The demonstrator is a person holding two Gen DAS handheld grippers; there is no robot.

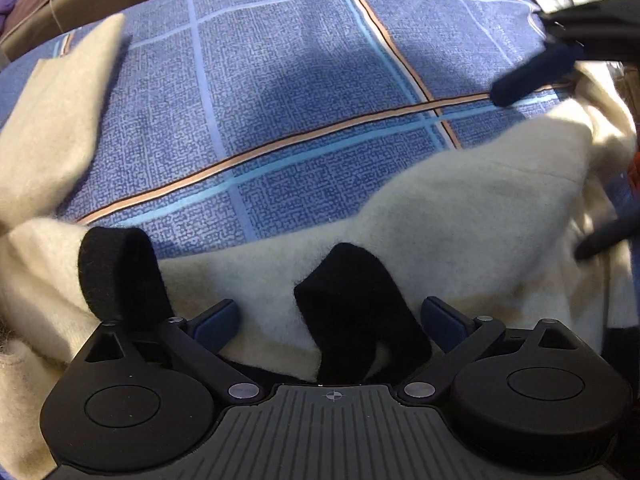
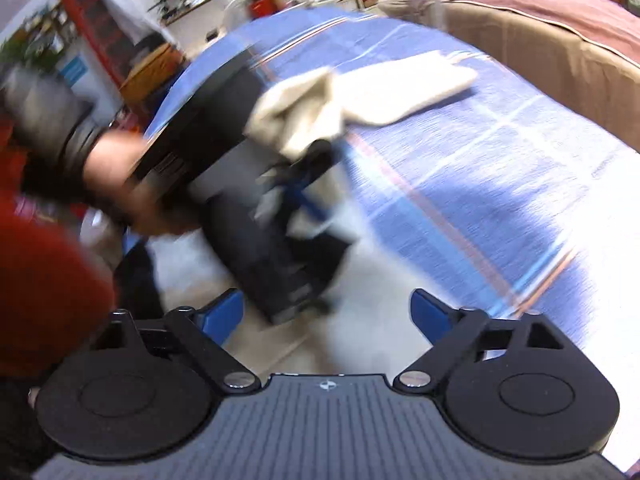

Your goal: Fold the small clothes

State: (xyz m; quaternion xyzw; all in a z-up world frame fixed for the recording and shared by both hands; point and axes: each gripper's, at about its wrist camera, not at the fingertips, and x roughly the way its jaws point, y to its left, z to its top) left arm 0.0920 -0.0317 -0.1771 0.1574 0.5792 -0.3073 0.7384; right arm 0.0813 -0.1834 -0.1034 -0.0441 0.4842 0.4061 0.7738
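From my left wrist: my left tool (image 1: 236, 276), black-padded fingers spread apart, hovers over the cream fleece garment (image 1: 460, 208) lying on the blue checked bedsheet (image 1: 300, 92); my right tool (image 1: 552, 128) hangs beyond. From my right wrist, blurred: my right tool (image 2: 328, 312) stands wide, nothing between; cream cloth drapes my left tool.

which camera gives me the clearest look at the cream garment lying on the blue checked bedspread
The left wrist view: the cream garment is sharp there, draped across the blue checked bedspread just beyond the gripper. The right wrist view shows it only as a motion-blurred pale shape, partly hidden behind the left gripper.
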